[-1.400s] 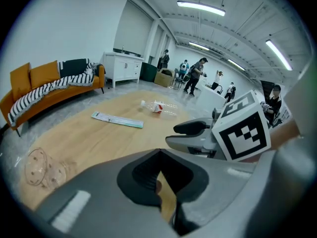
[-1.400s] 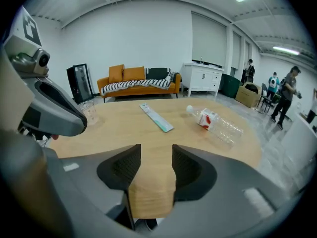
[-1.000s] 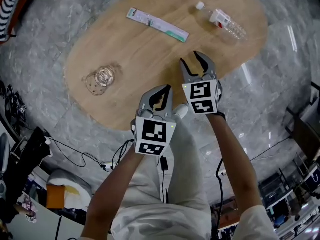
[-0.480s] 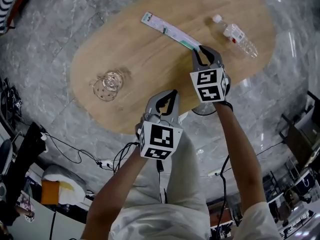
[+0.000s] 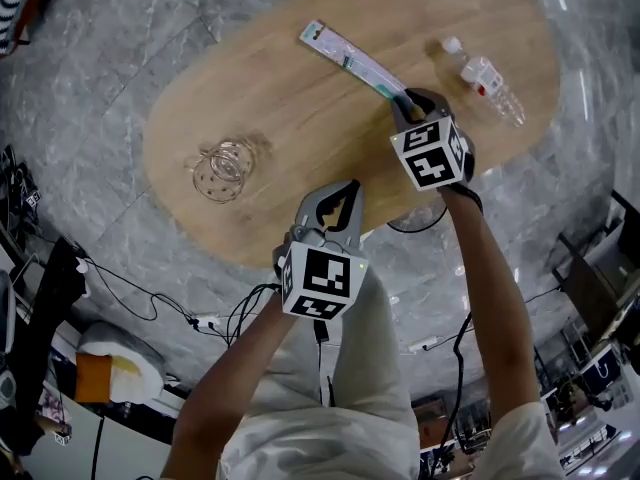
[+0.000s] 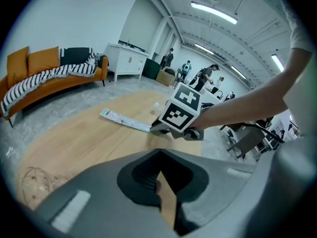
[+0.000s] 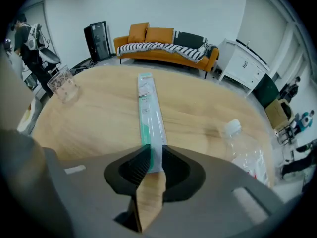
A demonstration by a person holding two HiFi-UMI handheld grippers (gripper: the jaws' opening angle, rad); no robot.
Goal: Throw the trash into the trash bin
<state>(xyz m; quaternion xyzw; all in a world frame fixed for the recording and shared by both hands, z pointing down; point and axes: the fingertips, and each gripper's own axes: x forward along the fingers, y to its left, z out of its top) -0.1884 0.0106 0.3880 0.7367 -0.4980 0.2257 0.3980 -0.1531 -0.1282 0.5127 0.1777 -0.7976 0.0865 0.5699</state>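
Gripping the toothbrush package (image 7: 150,113) by its end, the right gripper (image 7: 151,155) has jaws just easing open slightly; the left gripper (image 6: 158,157) is clenched, empty.

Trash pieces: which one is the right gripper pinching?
The long flat packet: its green end is between the right gripper's jaws, which just opened slightly. The bottle and clear cup lie untouched.

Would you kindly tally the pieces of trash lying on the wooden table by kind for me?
long flat packet: 1
clear plastic bottle: 1
crushed clear cup: 1
Total: 3
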